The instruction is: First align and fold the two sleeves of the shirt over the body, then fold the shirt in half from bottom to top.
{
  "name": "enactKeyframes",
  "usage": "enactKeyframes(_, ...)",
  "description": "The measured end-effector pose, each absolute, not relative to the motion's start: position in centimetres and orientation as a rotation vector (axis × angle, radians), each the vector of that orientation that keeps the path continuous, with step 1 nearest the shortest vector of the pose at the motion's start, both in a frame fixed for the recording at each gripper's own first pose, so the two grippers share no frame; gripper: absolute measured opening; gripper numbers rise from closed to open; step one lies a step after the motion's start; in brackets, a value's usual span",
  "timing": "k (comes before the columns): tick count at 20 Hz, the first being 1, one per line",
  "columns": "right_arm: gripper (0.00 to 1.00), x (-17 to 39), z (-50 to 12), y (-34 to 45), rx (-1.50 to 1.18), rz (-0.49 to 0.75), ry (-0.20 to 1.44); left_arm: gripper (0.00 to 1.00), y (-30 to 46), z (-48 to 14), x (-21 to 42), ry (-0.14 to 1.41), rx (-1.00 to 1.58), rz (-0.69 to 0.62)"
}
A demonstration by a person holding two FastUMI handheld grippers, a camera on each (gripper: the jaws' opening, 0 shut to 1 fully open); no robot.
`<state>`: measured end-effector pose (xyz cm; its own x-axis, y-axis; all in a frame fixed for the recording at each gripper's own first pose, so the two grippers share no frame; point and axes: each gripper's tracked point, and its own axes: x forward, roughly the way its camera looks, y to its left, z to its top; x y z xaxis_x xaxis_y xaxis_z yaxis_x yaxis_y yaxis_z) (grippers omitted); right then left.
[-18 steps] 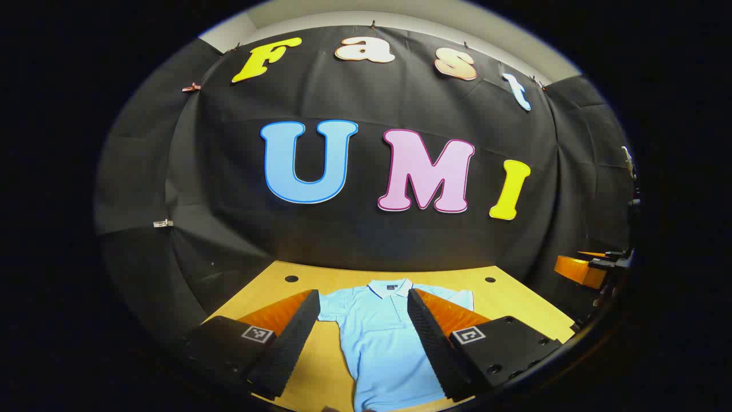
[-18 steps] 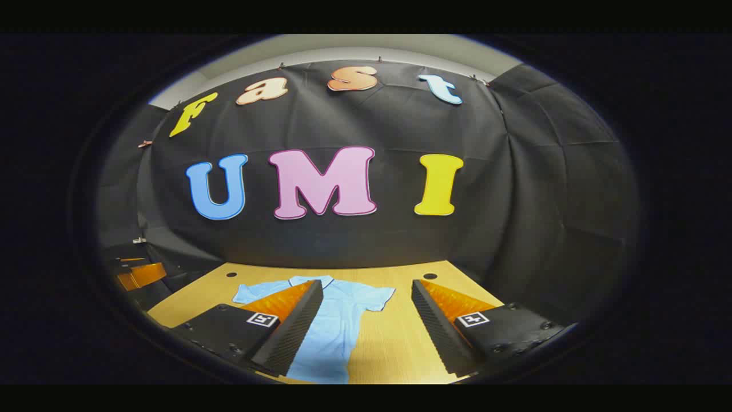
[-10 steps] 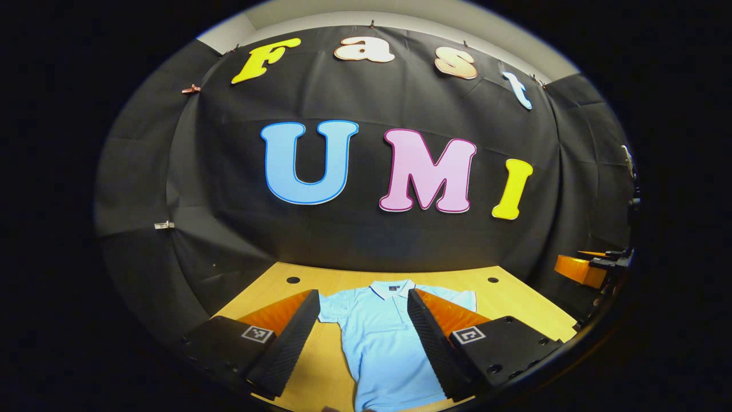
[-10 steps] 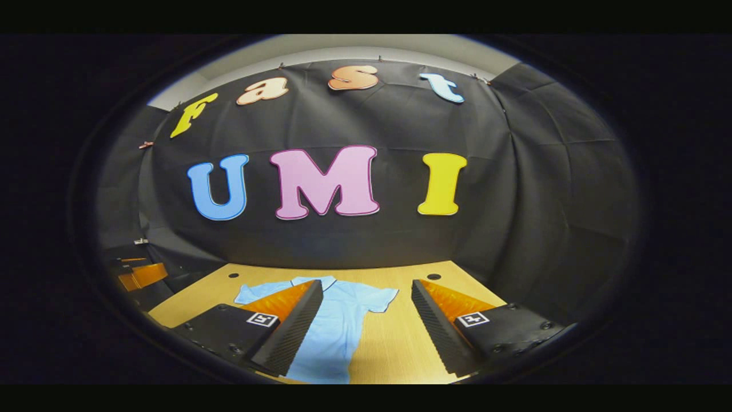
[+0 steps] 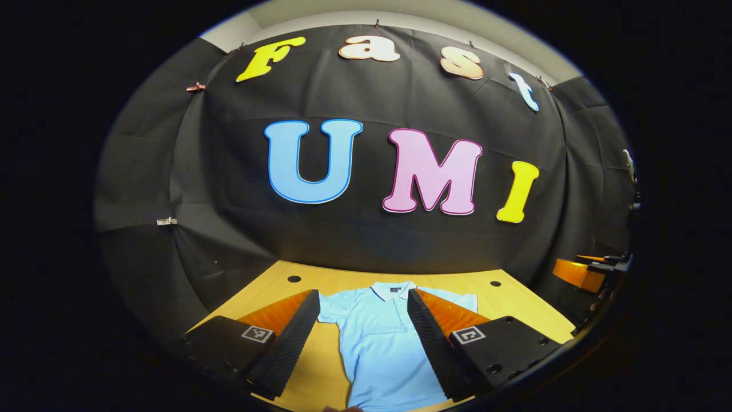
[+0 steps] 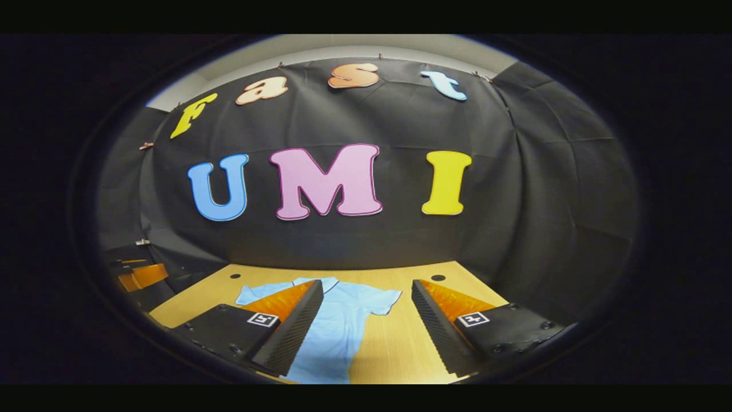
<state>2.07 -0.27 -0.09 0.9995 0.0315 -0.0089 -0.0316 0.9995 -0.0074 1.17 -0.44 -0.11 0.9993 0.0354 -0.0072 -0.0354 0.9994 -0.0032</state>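
Since the light blue polo shirt [image 5: 377, 337] lies flat and face up on the wooden table [image 5: 514, 297], collar toward the booth wall and both short sleeves spread out to the sides, nothing of the fold looks begun, and the step in hand is, by my reading, the approach to the sleeves. In the left gripper view the left sleeve [image 5: 329, 306] shows just past the left gripper [image 5: 361, 343], whose fingers stand wide apart with nothing between them, hovering above the shirt's body. In the right gripper view the right sleeve [image 6: 384, 299] lies between the fingers of the right gripper [image 6: 366, 332], likewise spread and empty, held over the shirt's right edge and bare table. To do this well, each gripper should probably come down at its own sleeve's outer hem, pinch only the top layer of the sleeve cloth, lift just enough to clear the body, and carry it inward so both sleeve edges land level with each other. Grabbing too deep risks dragging the whole shirt askew. The other gripper shows at the far edge of each view.
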Motion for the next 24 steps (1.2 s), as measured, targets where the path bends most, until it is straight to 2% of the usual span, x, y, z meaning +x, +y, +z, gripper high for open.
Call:
enactKeyframes(10,0.97,6.6,-2.6,-3.1,-0.016,0.001,0.111,0.98,-0.2,-3.0,1.5,0.072,-0.007,0.054)
enactKeyframes(15,0.97,11.9,-5.5,-3.2,-0.017,0.014,0.232,0.98,0.4,-4.8,2.5,0.127,-0.031,0.090)
enactKeyframes(24,0.98,23.2,-14.7,-4.4,-0.020,0.027,0.485,0.98,3.6,-5.8,6.2,0.185,-0.059,0.229)
